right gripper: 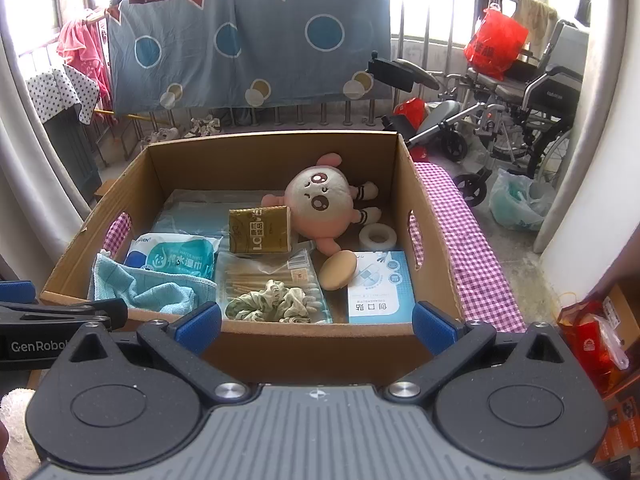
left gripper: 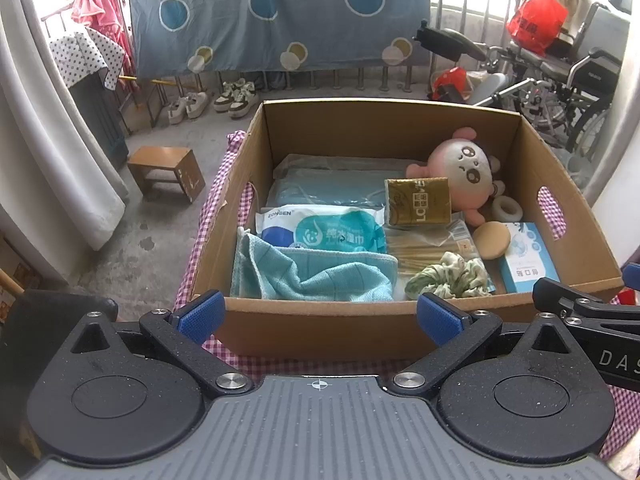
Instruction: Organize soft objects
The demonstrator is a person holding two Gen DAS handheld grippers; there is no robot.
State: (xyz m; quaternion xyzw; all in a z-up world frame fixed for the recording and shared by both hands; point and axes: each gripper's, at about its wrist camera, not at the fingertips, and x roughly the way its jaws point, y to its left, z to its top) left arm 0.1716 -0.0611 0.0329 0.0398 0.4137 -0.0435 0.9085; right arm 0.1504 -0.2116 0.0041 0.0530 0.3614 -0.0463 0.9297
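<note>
Hovering wide and empty, both the left fingers (left gripper: 318,316) and right fingers (right gripper: 318,326) sit just outside the box's (left gripper: 320,322) near wall. Inside, close by, lie the cloth (left gripper: 316,278) and scrunchie (right gripper: 268,306): light, limp, best pinched at a bunched fold. Plush (right gripper: 324,204) rests toward the back, squashy. Wipes pack (left gripper: 324,230) reads "ZONSEN"; left tool reads "GenRobot"

Open left tongs (left gripper: 318,316) hang before a cardboard box (left gripper: 320,320) holding a pink plush toy (left gripper: 460,164), teal cloth (left gripper: 316,280), wet wipes (left gripper: 320,228) and green scrunchie (left gripper: 448,280).
</note>
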